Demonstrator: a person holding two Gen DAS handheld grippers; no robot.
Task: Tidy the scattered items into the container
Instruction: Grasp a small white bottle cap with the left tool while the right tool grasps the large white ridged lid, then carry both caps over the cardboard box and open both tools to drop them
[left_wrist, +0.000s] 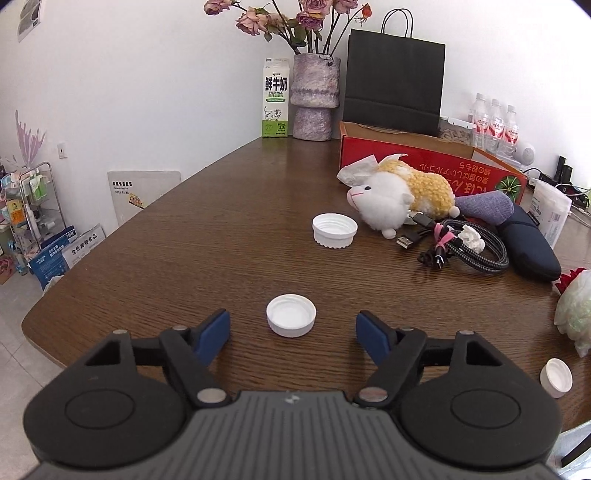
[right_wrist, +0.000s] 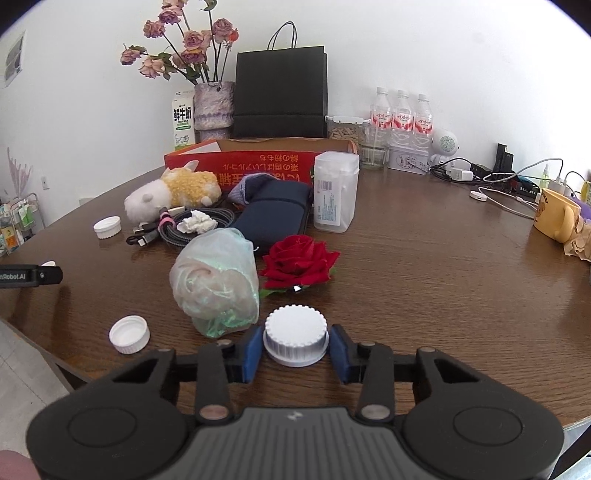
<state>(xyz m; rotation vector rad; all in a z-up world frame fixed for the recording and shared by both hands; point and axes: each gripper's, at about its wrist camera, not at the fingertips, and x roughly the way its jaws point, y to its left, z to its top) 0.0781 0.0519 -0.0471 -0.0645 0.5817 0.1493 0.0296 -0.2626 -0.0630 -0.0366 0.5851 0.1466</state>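
Looking along my right gripper (right_wrist: 295, 352), I see its blue pads pressed against both sides of a ridged white plastic cap (right_wrist: 295, 335) standing on the brown wooden desk (right_wrist: 424, 280). My left gripper (left_wrist: 291, 338) is released, its jaws apart, with a smooth white round lid (left_wrist: 291, 314) lying open side up on the desk just ahead of its fingertips, untouched. A red open cardboard box (right_wrist: 258, 162) sits well apart at the back.
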